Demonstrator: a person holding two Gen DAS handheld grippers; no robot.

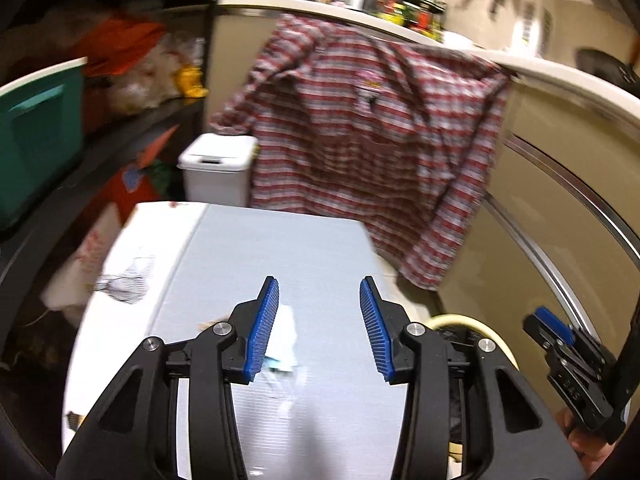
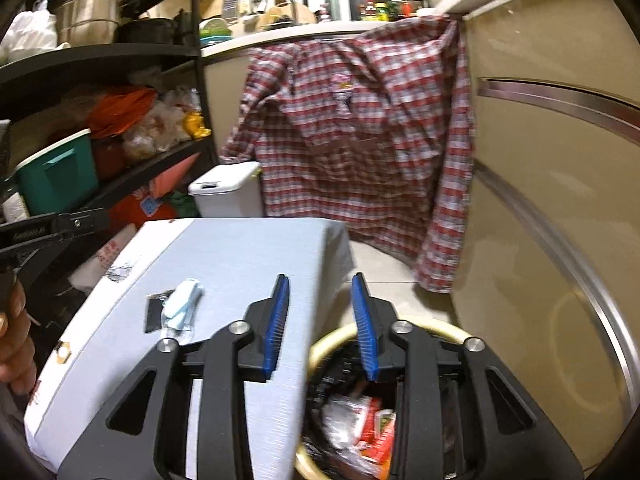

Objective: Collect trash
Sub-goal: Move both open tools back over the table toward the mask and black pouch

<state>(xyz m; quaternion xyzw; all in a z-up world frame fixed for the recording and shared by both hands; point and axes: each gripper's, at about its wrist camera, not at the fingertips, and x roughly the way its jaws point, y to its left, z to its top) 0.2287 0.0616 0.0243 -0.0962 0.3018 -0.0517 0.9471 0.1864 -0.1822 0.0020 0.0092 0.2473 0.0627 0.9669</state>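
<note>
A white and pale blue wrapper [image 1: 283, 340] lies on the grey top of a white box [image 1: 288, 240]. My left gripper [image 1: 320, 280] hovers over it with jaws apart; the wrapper sits just inside the left finger, and no pad presses on it. In the right wrist view the same wrapper [image 2: 182, 304] lies beside a black scrap [image 2: 154, 312]. My right gripper [image 2: 320, 277] stands open and empty above the box's right edge and a yellow-rimmed bin [image 2: 440, 326] holding red and white wrappers [image 2: 372, 420]. The right gripper [image 1: 560, 332] shows at the left wrist view's right edge.
A red plaid shirt [image 2: 352, 140] hangs from the counter ahead. A small white lidded bin [image 2: 226, 190] stands on the floor behind the box. A dark shelf rack with a teal tub [image 2: 56, 176] fills the left; beige cabinet doors [image 2: 540, 200] line the right.
</note>
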